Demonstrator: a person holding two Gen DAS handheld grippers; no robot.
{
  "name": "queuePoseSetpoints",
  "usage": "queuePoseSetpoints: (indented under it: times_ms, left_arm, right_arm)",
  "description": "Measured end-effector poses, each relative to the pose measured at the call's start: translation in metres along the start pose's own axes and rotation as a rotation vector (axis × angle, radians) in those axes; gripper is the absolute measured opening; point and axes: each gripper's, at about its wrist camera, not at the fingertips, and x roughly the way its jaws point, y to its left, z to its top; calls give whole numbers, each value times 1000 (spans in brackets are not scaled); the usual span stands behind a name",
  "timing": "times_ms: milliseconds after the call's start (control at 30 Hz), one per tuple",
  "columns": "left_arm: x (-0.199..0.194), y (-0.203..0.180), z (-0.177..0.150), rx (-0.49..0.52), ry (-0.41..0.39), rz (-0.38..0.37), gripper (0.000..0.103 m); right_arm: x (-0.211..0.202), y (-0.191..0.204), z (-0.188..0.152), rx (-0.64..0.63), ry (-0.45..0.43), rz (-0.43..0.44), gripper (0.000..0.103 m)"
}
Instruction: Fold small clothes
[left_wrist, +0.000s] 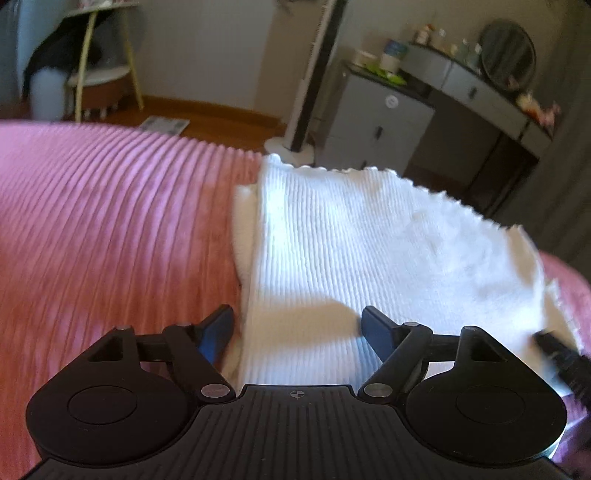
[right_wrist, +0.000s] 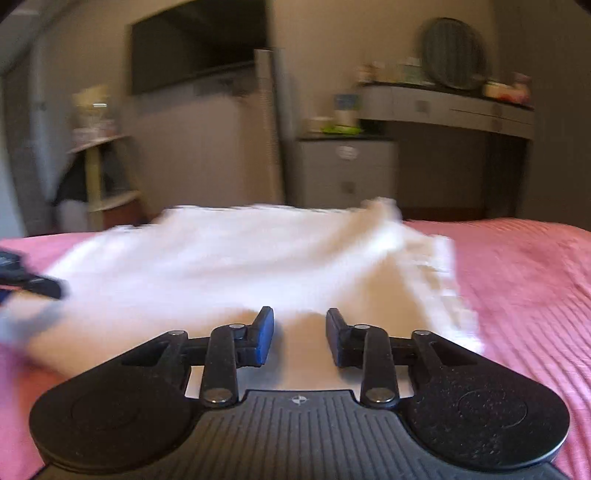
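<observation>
Clearly limp and light, the white ribbed knit garment (left_wrist: 369, 236) wants pinching at its near edge; left gripper (left_wrist: 297, 328) and right gripper (right_wrist: 300, 338) both stand spread, holding nothing.

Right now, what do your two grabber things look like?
Both look alike. The left gripper and right gripper are black, with two round discs, a ribbed plate with a tiny cross mark, silver pins, and fingers with blue pads. No cables or sleeves show.
</observation>
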Motion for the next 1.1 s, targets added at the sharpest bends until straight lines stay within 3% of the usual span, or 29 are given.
queuePoseSetpoints:
  times_ms: [67, 133, 233, 300, 400, 500, 667, 767, 800, 867, 933, 1000, 1100]
  left_arm:
    - [9, -1, 2, 13, 4, 14, 82]
    - [16, 1, 5, -2, 8, 13, 84]
    - [15, 5, 6, -25, 6, 3, 85]
    - [8, 9, 6, -41, -2, -15, 85]
    - [-2, 17, 4, -56, -13, -25, 83]
    - [-10, 20, 3, -62, -18, 5, 83]
    - [-8, 27, 1, -105, 4, -45, 82]
    - [-6, 24, 1, -74, 11, -46, 81]
    - [-6, 25, 1, -75, 11, -61, 80]
    - [-6, 31, 3, -108, 12, -95, 64]
    - [-2, 43, 4, -195, 45, -157, 52]
    - [2, 54, 4, -278, 64, -188, 52]
    - [8, 56, 5, -251, 84, -186, 53]
  right_arm:
    - [7, -24, 1, 94, 22, -27, 0]
    - [6, -27, -1, 120, 27, -19, 0]
    - [-2, -8, 0, 58, 9, -24, 2]
    - [-6, -8, 4, 99, -5, 63, 12]
    - [-17, 6, 5, 121, -4, 198, 13]
    - [-22, 34, 2, 41, 6, 277, 13]
    - [-21, 58, -3, -97, 39, 281, 14]
    - [-29, 56, 3, -61, 24, 295, 13]
    - [-32, 56, 4, -54, 9, 312, 13]
    - [-31, 60, 2, -72, 7, 325, 13]
    - [-18, 65, -6, -104, 67, 301, 13]
    - [-15, 65, -10, -122, 63, 306, 13]
    - [-15, 60, -6, -82, 75, 323, 13]
